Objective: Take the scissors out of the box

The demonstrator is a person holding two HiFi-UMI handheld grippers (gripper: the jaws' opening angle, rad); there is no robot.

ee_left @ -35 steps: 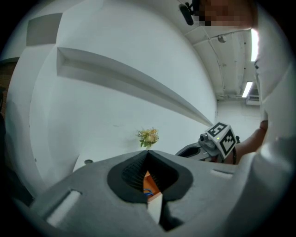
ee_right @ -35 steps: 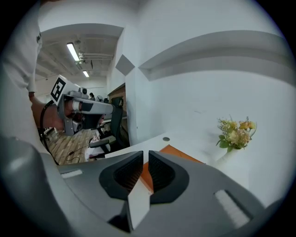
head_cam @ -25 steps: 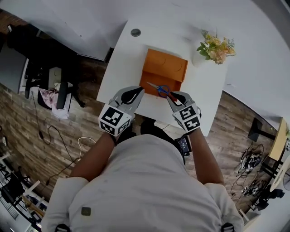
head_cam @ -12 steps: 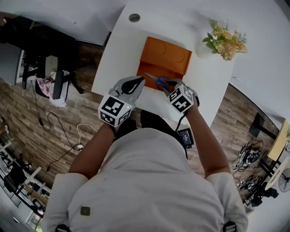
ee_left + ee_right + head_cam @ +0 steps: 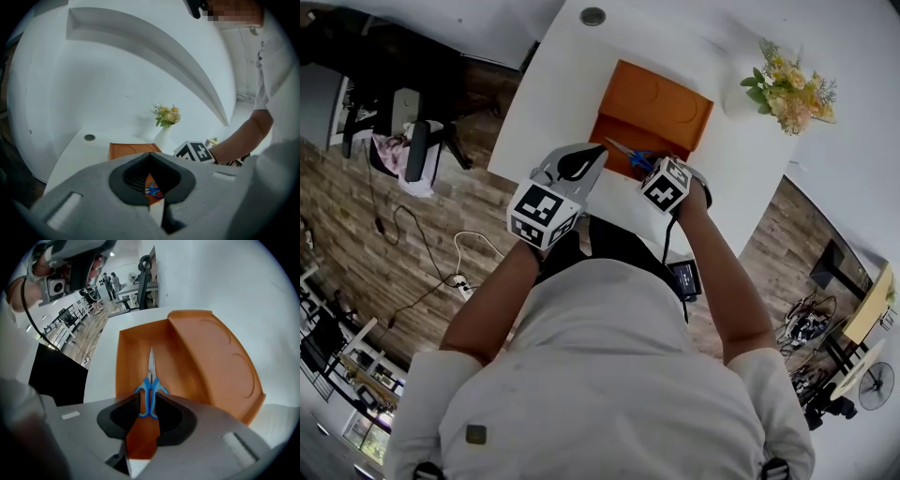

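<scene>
Scissors [image 5: 150,385] lie on our white table [image 5: 562,84], inside the orange box [image 5: 206,357]. Our left gripper [image 5: 150,157] hangs near the box, jaws closed together, empty. Our right gripper's [image 5: 149,401] jaws are opening with the blue handles between them. The long axis runs straight away from it, blades pointing toward the box's far wall.

White table [image 5: 551,89] on wood-plank floor [image 5: 403,253], white wall [image 5: 862,84] beyond

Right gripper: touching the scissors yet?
Cannot tell. The right gripper, jaws opening, flanks the scissors handles; its own view shows neither gap nor contact plainly.
</scene>
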